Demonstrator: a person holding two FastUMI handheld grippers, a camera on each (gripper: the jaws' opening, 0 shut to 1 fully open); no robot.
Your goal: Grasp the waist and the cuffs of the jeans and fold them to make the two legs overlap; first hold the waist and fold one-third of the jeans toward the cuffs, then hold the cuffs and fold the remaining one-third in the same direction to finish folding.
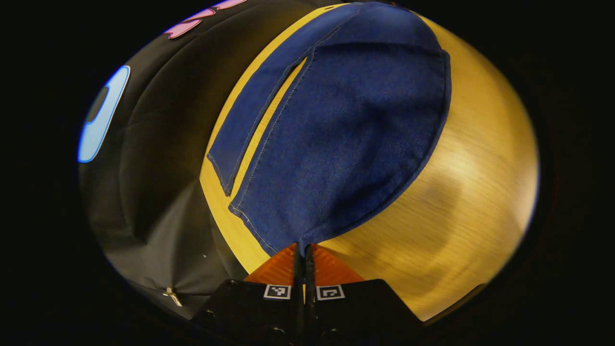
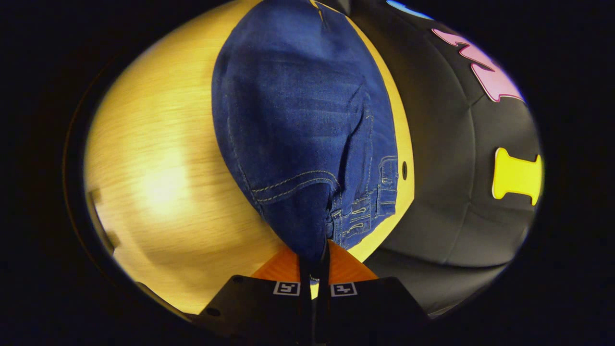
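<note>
Blue jeans (image 1: 346, 129) hang over a wooden table (image 1: 471, 192) in the left gripper view. My left gripper (image 1: 303, 250) is shut on a corner of the upper leg's cuff, and that leg is lifted above the other leg (image 1: 250, 129), which lies flat near the table's far edge. In the right gripper view the waist end of the jeans (image 2: 298, 120) rises off the table (image 2: 163, 192), with the pocket seam and belt loops (image 2: 365, 211) showing. My right gripper (image 2: 314, 252) is shut on the waist cloth.
Black booth cloth (image 1: 153, 192) hangs just past the table's far edge, close to the lower leg. In the right gripper view the same cloth (image 2: 456, 202) stands beyond the table's edge. Bare wood stretches on the near side of the jeans.
</note>
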